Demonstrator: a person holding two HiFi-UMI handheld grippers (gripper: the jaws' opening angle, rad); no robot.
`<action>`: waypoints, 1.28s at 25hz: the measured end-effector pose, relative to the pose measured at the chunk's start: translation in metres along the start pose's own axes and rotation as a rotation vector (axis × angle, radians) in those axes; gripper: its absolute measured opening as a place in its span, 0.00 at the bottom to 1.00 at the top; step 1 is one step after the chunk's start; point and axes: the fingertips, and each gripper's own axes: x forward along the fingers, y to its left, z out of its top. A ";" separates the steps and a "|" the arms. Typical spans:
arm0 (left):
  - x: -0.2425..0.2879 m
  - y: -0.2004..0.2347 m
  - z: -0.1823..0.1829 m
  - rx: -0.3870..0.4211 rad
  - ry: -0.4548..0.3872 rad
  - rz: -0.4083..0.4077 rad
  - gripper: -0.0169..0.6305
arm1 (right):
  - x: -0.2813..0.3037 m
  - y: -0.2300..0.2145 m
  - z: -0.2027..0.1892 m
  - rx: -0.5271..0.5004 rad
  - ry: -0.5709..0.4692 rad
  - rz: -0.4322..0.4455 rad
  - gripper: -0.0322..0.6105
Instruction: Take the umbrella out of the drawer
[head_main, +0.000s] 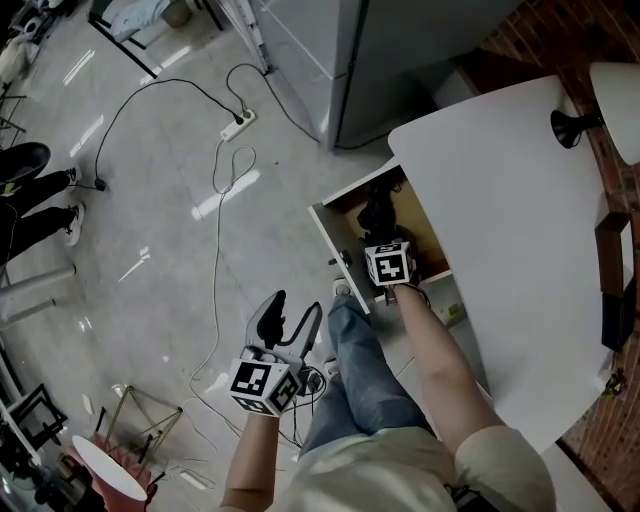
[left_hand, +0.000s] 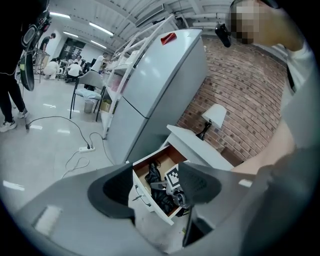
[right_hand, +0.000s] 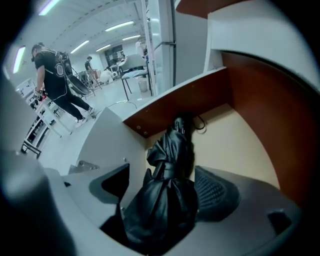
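White-fronted wooden drawer (head_main: 330, 235) pulled out; folded black fabric umbrella (right_hand: 172, 145) inside, ungripped between wide-spread jaws of right gripper (right_hand: 164, 190). Left gripper (left_hand: 157, 190) agape, empty. Grasp, lift-out pending.

Umbrella (right_hand: 172, 145) near end hidden under right tool (right_hand: 164, 189); lamp shade (head_main: 618, 95) cut by picture edge.

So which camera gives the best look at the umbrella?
The right gripper view: the black umbrella fills the frame between open jaws. The head view shows only a dark patch in the drawer; the left gripper view, a small distant bundle.
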 end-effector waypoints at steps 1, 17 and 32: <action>0.002 0.001 -0.001 -0.004 0.002 0.003 0.44 | 0.006 -0.002 -0.001 -0.001 0.010 -0.003 0.65; 0.013 0.021 -0.020 -0.049 0.030 0.039 0.44 | 0.048 -0.018 -0.012 -0.065 0.044 -0.100 0.55; -0.041 0.000 -0.010 -0.003 -0.043 0.031 0.44 | -0.032 0.009 0.024 0.019 -0.094 -0.049 0.43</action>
